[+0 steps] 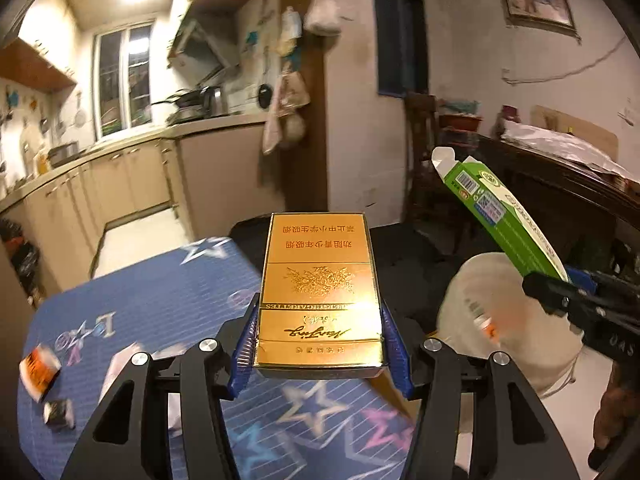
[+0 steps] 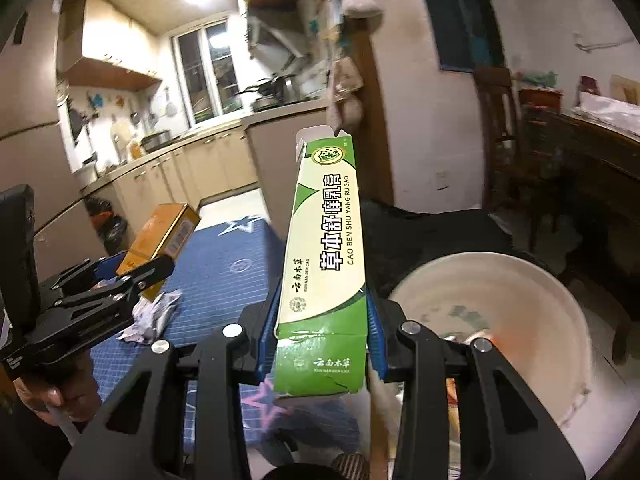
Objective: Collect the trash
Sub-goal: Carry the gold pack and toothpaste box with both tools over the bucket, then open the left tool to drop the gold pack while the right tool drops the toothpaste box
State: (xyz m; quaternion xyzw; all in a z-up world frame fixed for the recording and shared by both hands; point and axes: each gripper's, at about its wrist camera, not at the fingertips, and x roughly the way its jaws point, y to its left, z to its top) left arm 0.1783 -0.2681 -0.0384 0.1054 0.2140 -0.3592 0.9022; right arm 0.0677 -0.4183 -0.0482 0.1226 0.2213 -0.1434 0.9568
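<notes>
Now both hands carry trash. The left hand-held gripper (image 1: 320, 340) is closed on a gold cigarette pack (image 1: 318, 292), gripped by its two long sides so it lies flat. The right hand-held gripper (image 2: 322, 340) pinches a long green carton (image 2: 324, 248) near its torn lower end, and the open flap points away. A white bucket (image 2: 552, 320), probably the bin, stands just beside the bench (image 1: 140, 304) edge, with free space above it. More scraps (image 1: 40, 368) lie on the bench.

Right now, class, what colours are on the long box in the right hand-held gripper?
Green and white long box, with black lettering; clearest in the right wrist view.
</notes>
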